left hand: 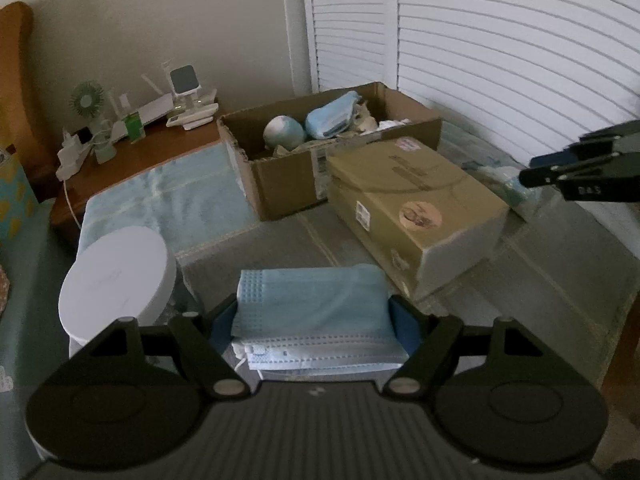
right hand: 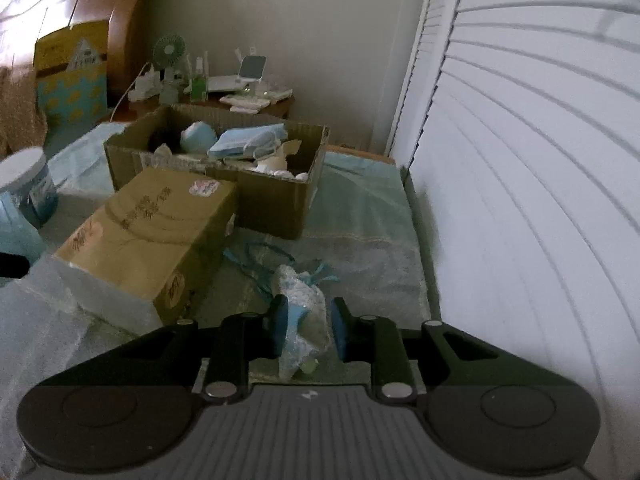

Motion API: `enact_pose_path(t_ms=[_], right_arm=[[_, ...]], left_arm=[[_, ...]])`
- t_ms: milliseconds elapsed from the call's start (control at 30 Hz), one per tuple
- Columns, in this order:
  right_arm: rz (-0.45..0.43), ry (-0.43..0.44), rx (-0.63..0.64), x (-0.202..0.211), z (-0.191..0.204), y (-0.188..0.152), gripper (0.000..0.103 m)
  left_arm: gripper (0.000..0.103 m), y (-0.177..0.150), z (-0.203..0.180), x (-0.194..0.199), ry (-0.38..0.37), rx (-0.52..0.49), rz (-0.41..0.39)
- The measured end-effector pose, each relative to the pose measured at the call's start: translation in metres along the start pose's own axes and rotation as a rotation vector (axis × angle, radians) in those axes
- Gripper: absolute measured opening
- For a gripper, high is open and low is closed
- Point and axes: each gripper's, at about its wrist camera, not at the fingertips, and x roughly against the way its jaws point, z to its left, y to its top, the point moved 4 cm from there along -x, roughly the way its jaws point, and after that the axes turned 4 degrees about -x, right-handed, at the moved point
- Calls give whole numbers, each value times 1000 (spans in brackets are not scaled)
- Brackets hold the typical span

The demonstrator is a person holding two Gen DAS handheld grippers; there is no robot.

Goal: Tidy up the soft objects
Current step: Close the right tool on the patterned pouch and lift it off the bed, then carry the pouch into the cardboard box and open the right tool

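Note:
My left gripper (left hand: 314, 310) is shut on a flat stack of light blue face masks (left hand: 312, 292), its blue pads pressing both short sides, held above the bedcover. My right gripper (right hand: 310, 316) is shut on a crumpled clear plastic bag (right hand: 298, 288) with pale blue and white contents and trailing blue strings. In the left wrist view the right gripper (left hand: 534, 170) shows at the right edge with that bag (left hand: 506, 188) hanging by it. An open cardboard box (left hand: 280, 184) (right hand: 276, 208) at the back holds another blue mask bundle (left hand: 332, 120), a round pale ball (left hand: 284, 132) and white bits.
A closed tan carton (left hand: 416, 200) (right hand: 152, 232) lies in front of the open box. A white-lidded jar (left hand: 116, 276) stands left of the masks. A nightstand with a small fan (left hand: 86, 100) sits behind. White louvred doors (right hand: 520, 160) line the right. Bubble wrap (right hand: 36, 312) lies low left.

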Motion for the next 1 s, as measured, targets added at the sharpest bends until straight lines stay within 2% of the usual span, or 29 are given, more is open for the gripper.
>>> enact_pose_path(t_ms=[100,200,367,400,500,600,800,1000], right_arm=[[12,15,1,-3,2,-2,33],[16,-2,48,-8,10,-3,46],[62,-27,126,-32,20,-7,45],[73,-28,135,-36,21,-8,44],[86,-27,144,-42,20,-9,23],[88,-25,126,-38,17,-5,18],[43,-17,99,-15,9,12,18],[-35,15,124,11,10,47,18]], left_arm=[[77,-3,-3,5,-13,-3,-7],[77,-4,-5,8,-24,-8,-12],[77,-6,-7,6,-36,-13,-11],[77,-6,-7,6,-37,-15,-11],[77,-6,-7,6,-46,-10,-12],[77,-6,-6,6,-54,-10,-18],[78,-7,-6,9,-69,-13,-29],[77,-8,-7,14,-87,-26,-40]])
